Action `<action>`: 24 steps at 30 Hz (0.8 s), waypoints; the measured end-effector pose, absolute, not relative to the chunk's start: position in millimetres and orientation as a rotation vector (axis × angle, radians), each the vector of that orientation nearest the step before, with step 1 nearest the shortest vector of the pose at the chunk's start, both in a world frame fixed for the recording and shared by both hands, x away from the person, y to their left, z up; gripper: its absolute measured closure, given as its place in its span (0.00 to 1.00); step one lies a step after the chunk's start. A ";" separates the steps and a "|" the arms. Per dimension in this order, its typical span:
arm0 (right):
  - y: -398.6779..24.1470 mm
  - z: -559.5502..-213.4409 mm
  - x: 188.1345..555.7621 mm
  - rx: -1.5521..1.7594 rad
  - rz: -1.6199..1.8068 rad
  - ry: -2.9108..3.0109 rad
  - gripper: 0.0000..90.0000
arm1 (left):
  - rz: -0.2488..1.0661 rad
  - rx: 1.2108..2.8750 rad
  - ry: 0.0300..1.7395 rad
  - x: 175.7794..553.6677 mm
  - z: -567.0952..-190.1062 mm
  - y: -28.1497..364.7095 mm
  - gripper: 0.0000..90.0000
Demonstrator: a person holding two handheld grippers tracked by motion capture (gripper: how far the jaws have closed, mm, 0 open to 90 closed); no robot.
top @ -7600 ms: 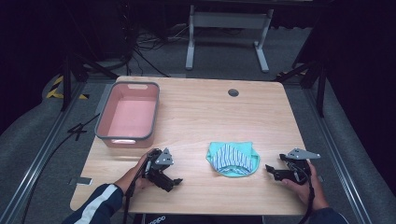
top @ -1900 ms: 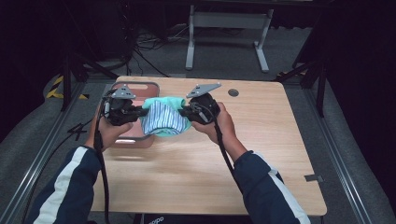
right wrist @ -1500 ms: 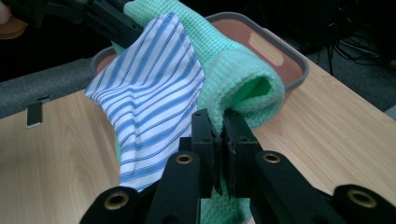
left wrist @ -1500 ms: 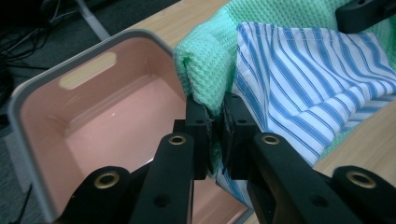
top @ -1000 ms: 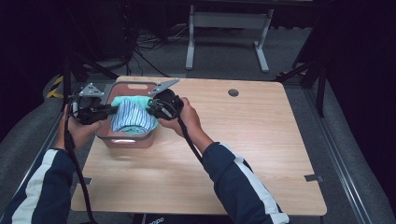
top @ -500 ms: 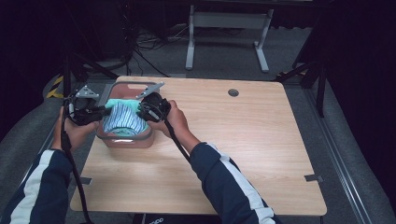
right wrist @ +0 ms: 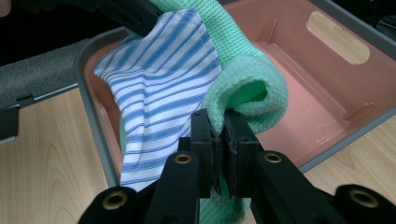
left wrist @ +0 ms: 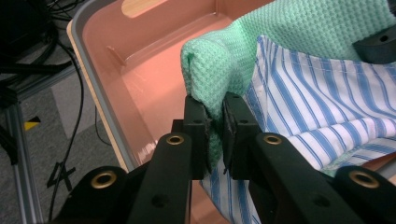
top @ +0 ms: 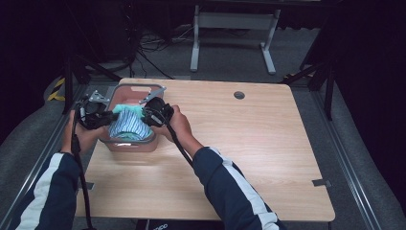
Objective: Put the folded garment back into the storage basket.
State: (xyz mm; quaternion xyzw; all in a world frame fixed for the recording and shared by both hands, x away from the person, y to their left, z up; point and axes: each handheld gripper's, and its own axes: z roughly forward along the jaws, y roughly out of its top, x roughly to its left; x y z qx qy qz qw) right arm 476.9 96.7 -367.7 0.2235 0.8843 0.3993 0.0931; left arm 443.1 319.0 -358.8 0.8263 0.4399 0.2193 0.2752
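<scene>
High view: the folded cloth [top: 127,123], lying on the near right of the table several seconds ago, has travelled to the far-left pink bin [top: 125,143] and now hangs just inside it, so release looks close. Left gripper [left wrist: 214,123] and right gripper [right wrist: 218,140] each pinch a green waffle edge, jaws pressed onto fabric.
</scene>
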 end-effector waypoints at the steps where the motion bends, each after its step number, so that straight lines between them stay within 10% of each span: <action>1: 96.7 -369.3 477.4 0.662 1.180 2.626 0.92 | 0.597 2.229 1.180 443.2 -360.2 318.9 0.89; 24: 44.9 -363.3 458.9 0.566 1.157 2.559 0.70 | 0.694 2.159 1.049 407.2 -360.3 286.9 0.57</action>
